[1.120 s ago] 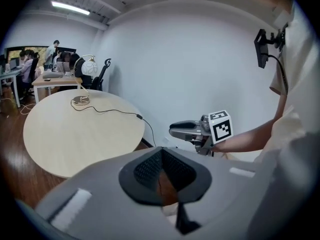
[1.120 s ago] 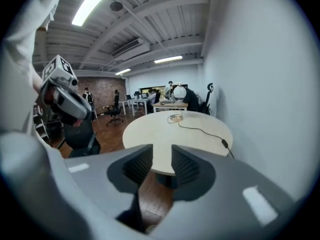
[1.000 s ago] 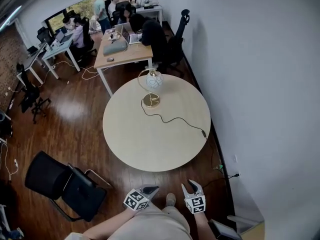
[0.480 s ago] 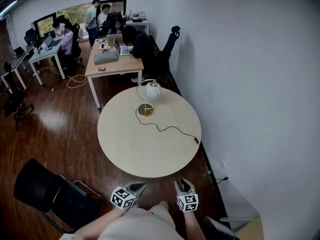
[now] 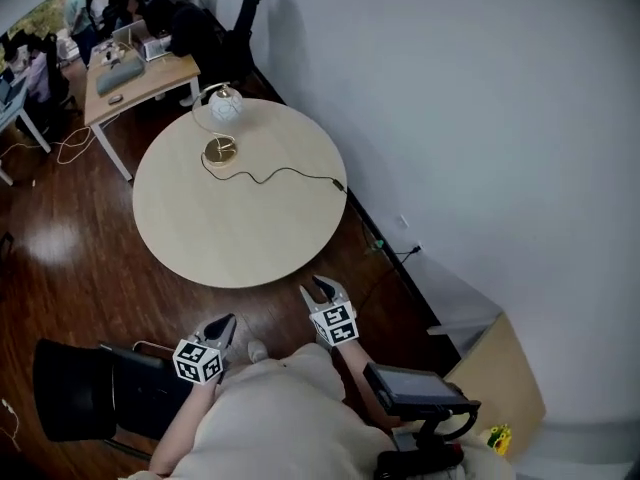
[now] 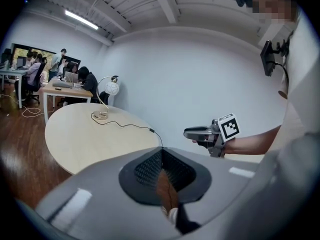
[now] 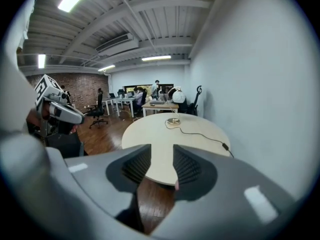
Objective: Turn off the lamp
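Standing on the far side of a round table (image 5: 235, 230), near the white wall (image 5: 460, 88), the lamp (image 5: 225, 105) has a pale globe shade hung from a curved gold stem over a round gold base. A dark cord (image 5: 280, 171) runs from the base across the tabletop to a small dark block on the cord at the table's wall-side edge.

Both grippers hang over the wooden floor (image 5: 60, 243), on the near side of the table and well apart from the lamp. The left gripper (image 5: 224, 322) points toward the table's near rim. In its own view its jaws meet at the tips, with nothing between them and only a thin slot of floor showing behind the pads. The right gripper (image 5: 318, 289) is just off the table's edge. Its jaws stand apart and empty, with the tabletop visible through the gap.

A black chair (image 5: 75, 388) stands at the person's left. Beyond the table is a wooden desk (image 5: 145, 80), with people seated at the desks further back.
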